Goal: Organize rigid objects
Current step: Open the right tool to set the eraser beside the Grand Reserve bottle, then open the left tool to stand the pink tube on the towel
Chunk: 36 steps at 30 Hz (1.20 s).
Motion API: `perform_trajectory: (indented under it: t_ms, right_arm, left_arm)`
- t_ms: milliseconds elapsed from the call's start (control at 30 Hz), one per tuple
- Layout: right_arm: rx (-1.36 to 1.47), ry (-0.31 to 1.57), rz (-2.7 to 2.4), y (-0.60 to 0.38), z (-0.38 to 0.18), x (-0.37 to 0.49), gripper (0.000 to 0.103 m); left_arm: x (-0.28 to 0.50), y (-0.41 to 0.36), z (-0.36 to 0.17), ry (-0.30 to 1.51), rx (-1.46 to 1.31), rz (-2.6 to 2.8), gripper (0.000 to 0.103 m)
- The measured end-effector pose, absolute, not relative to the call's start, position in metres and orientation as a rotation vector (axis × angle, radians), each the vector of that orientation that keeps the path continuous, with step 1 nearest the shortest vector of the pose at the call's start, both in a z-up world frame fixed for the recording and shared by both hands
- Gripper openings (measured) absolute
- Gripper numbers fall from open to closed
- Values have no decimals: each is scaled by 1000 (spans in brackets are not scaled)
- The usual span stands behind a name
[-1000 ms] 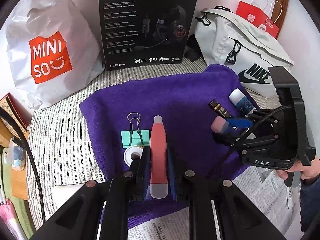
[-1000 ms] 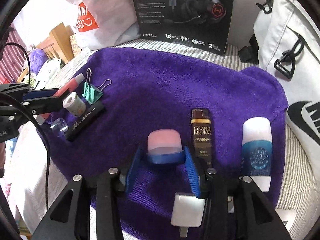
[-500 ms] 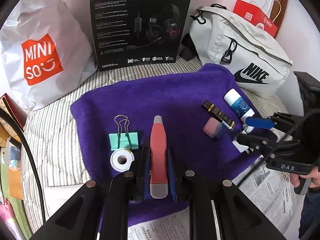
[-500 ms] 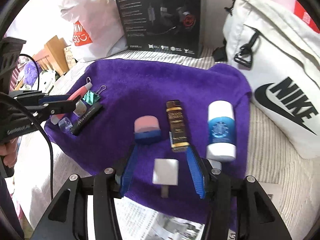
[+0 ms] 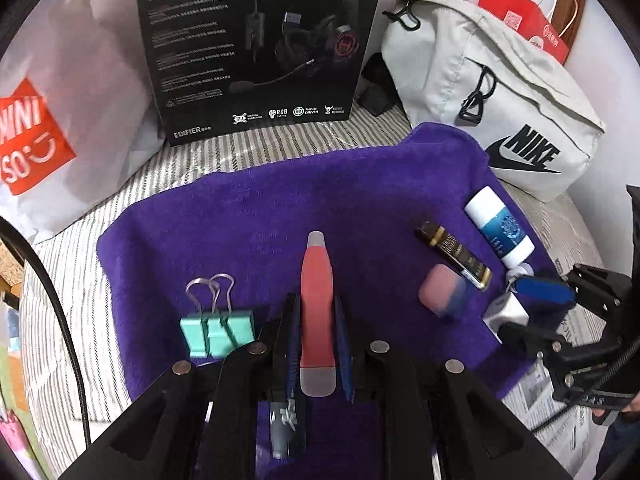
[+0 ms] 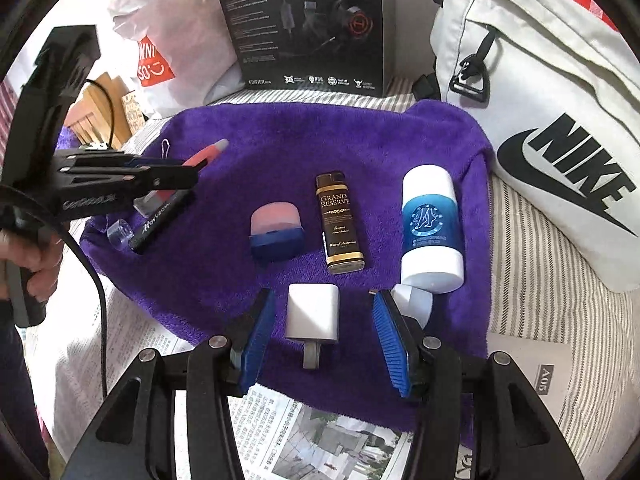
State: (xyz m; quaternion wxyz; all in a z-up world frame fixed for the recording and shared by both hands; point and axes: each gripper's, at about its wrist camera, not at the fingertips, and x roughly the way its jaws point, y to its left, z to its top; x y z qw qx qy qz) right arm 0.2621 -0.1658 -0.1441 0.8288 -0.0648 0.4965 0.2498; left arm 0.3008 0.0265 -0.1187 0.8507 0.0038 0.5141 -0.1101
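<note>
My left gripper (image 5: pixel 316 320) is shut on a red tube with grey ends (image 5: pixel 317 300), held above the purple towel (image 5: pixel 320 208); it also shows in the right wrist view (image 6: pixel 188 168). My right gripper (image 6: pixel 324 320) is open, its blue pads on either side of a white plug adapter (image 6: pixel 313 313) lying on the towel. Beyond it lie a pink and blue eraser (image 6: pixel 277 229), a brown lighter (image 6: pixel 339 222) and a blue and white bottle (image 6: pixel 432 226). A green binder clip (image 5: pixel 216 330) lies left of my left gripper.
A black marker (image 6: pixel 158 220) and a clear cap (image 6: pixel 119 233) lie at the towel's left edge. A black headset box (image 5: pixel 256 44), a white Miniso bag (image 5: pixel 60 120) and a Nike bag (image 5: pixel 492 92) stand behind. Newspaper (image 6: pixel 320 440) lies in front.
My right gripper let go of the pink and blue eraser, drew back and now stands open around the white plug adapter. My left gripper rose and shifted with the red tube.
</note>
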Motion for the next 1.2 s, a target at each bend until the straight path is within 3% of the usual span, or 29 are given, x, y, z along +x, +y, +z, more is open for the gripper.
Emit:
perform_trajectory:
  t_ms: [667, 833, 1067, 1167, 1200]
  right_arm:
    - [-99, 1083, 543, -172, -154, 264, 51]
    - [-95, 1084, 539, -172, -152, 263, 51]
    - [-84, 1079, 527, -176, -145, 257, 51]
    - [-78, 1077, 518, -178, -142, 254, 51]
    - [-76, 1075, 516, -179, -141, 253, 51]
  left_arm:
    - [325, 6, -142, 1094, 55, -211, 17]
    - [318, 3, -140, 1109, 57, -218, 28]
    - [296, -3, -131, 1104, 103, -204, 33]
    - [283, -2, -120, 1082, 100, -202, 48]
    - [280, -2, -118, 1076, 100, -204, 58]
